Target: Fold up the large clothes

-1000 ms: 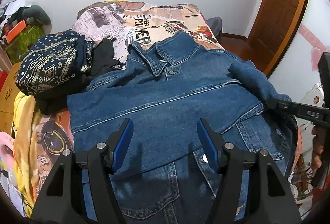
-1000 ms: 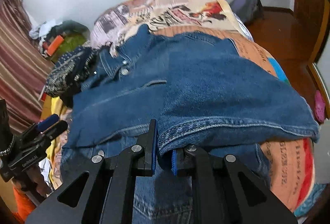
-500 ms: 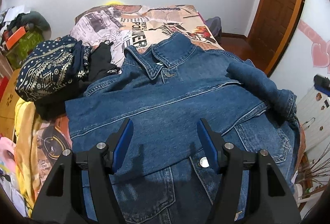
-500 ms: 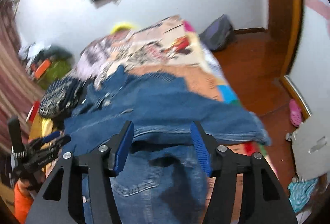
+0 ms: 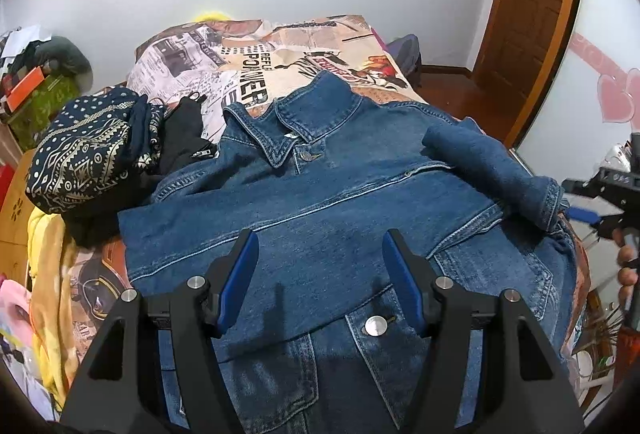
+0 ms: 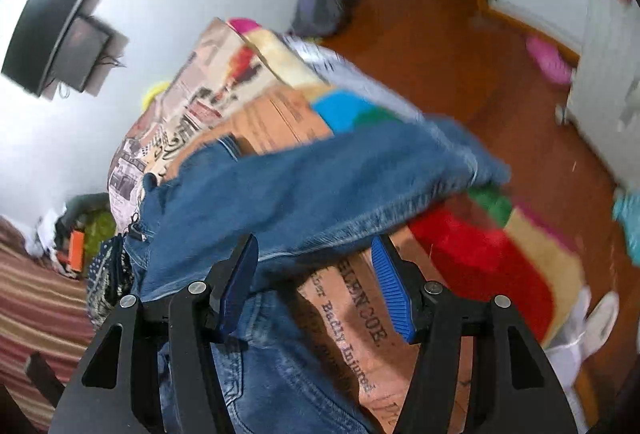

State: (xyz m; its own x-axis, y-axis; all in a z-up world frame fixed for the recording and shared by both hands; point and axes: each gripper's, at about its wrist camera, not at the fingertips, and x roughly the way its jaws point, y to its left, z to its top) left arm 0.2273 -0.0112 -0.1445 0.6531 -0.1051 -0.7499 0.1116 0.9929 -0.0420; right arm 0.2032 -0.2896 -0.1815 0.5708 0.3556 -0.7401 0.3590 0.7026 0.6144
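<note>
A pile of patterned clothes point(image 5: 88, 150) sits at the bed's point(image 5: 280, 50) left side. The denim jacket point(image 5: 320, 202) lies spread across it, one sleeve folded over its front. The left tool point(image 5: 318, 276) hovers above it, jaws apart, empty. The right tool point(image 6: 316, 288) gapes too, gripping nothing, the sleeve point(image 6: 320, 190) just beyond.

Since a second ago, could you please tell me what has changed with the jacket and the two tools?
The right tool let go of the folded sleeve it had clamped, opened, and drew back off the bed's right edge, rolling as it went. The sleeve now lies across the denim jacket. The left tool stayed open over the jacket, barely moving.
</note>
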